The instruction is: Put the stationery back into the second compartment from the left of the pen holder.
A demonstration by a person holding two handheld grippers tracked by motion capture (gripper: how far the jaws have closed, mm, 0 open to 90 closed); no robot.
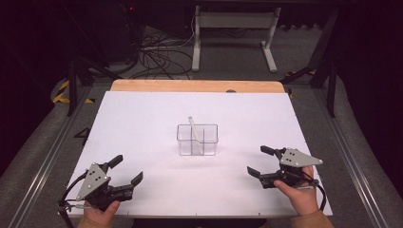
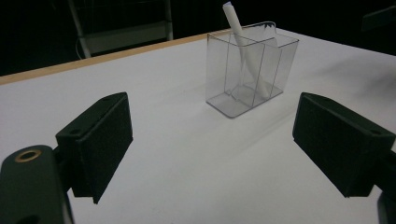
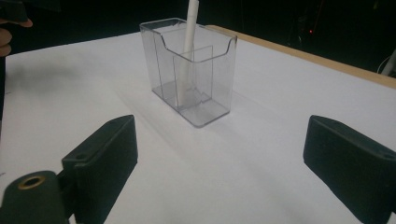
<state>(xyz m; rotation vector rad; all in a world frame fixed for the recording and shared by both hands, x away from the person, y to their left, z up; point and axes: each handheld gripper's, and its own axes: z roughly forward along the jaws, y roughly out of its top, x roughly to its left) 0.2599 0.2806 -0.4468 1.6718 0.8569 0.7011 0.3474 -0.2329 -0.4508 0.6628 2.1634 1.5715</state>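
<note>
1 white stick (image 1: 195, 135) leans inside the clear divided holder (image 1: 197, 140) mid-surface, while left claw (image 1: 127, 170) and right claw (image 1: 260, 160) sit spread, empty

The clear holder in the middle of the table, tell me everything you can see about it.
The holder is a small box of clear, hard-looking plastic, open at the top, with thin inner walls splitting it into compartments and a scooped dip in one long rim. It stands upright near the middle of the white table. A white stick leans inside, its top poking above the rim. Nothing else touches the holder.
</note>
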